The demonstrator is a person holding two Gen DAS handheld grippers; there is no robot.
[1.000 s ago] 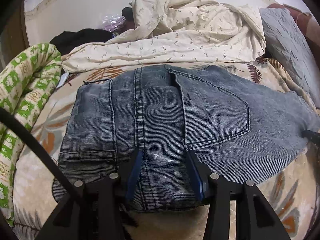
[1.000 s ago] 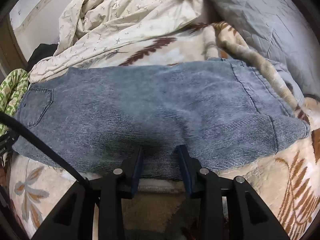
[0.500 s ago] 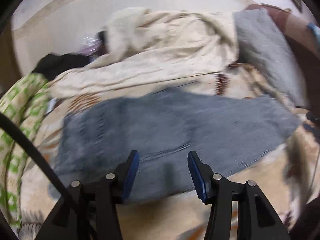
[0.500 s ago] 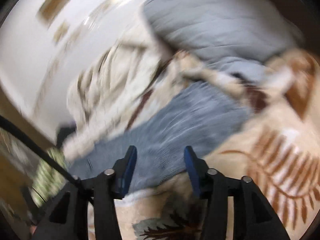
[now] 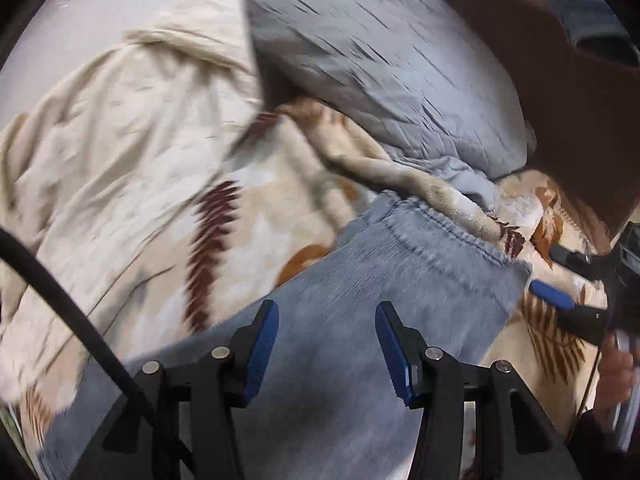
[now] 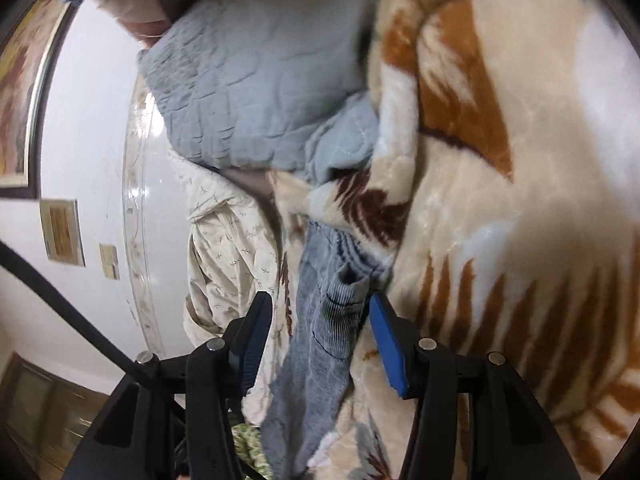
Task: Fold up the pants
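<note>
Grippers, left (image 5: 326,344) and right (image 6: 318,338), have swung to pants (image 5: 360,320) hem.

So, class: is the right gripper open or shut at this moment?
Open: the right gripper has its blue pads apart, straddling the jeans' hem end, not yet pinching.

Left claw (image 5: 326,346) blk w/ blue pads, silver screws, blk cable, right claw (image 6: 318,344) same
</note>
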